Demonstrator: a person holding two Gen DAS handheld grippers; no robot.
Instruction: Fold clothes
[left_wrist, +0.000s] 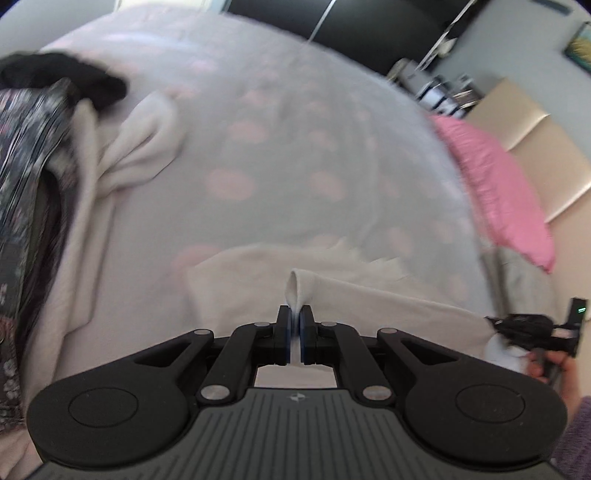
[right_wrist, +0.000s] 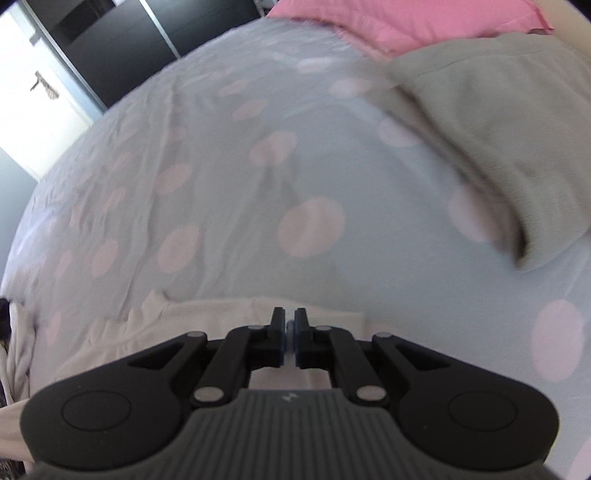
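A white garment (left_wrist: 388, 295) is stretched over the pale bedsheet with pink dots (left_wrist: 277, 147). My left gripper (left_wrist: 295, 314) is shut on a pinched fold of its edge, which sticks up between the pads. My right gripper (left_wrist: 524, 328) shows at the right edge of the left wrist view, holding the other end of the same edge. In the right wrist view my right gripper (right_wrist: 289, 317) has its jaws nearly together over the white garment (right_wrist: 207, 317); the cloth between the pads is hard to see.
A heap of clothes lies at the left: a black piece (left_wrist: 74, 77), a dark floral piece (left_wrist: 26, 155) and a white towel-like piece (left_wrist: 122, 147). A pink pillow (left_wrist: 495, 184) and a folded grey garment (right_wrist: 498, 122) lie near the headboard (left_wrist: 535, 155).
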